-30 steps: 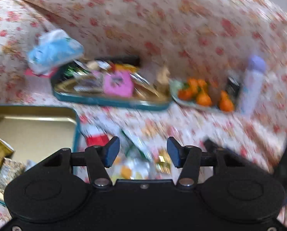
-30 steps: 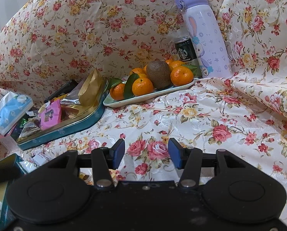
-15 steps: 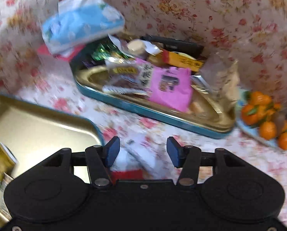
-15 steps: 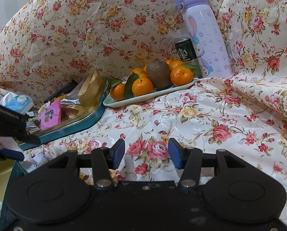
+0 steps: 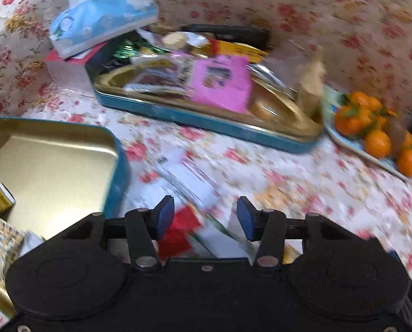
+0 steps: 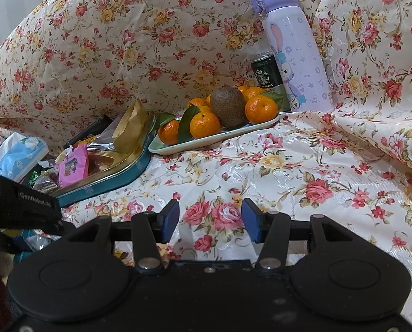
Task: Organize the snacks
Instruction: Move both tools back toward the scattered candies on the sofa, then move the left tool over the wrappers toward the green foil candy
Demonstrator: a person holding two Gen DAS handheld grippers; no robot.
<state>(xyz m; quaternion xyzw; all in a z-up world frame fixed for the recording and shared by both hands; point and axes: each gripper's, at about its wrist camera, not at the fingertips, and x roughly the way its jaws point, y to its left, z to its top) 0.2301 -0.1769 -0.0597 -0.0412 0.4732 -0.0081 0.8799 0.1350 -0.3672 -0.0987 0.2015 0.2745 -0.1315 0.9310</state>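
Hovering over the loose wrappers, your left gripper [image 5: 204,220] has just been narrowing its jaws a little, yet they stand apart with nothing pressed between the pads. Below them lies a flat red-and-white snack packet [image 5: 178,228] on the floral cloth [image 5: 302,182], just beside the near gold-lined teal tin [image 5: 117,160]. Expect it to be light, thin and crinkly, likely slippery; pinch it across a short edge or corner rather than the flat middle. Your right gripper [image 6: 210,220] hangs released over bare cloth, grasping nothing.

Two teal tins show: the near one holds a few packets at its lower corner, and the far teal tin [image 5: 206,119] is heaped with wrappers, a pink pouch [image 5: 219,83] among them. One blue tissue pack [image 5: 100,22] leans on its rim. One pale fruit plate [image 6: 214,138] carries several tangerines and one kiwi [image 6: 228,106]. One lilac flask [image 6: 294,52] and one dark can [image 6: 265,73] stand behind.
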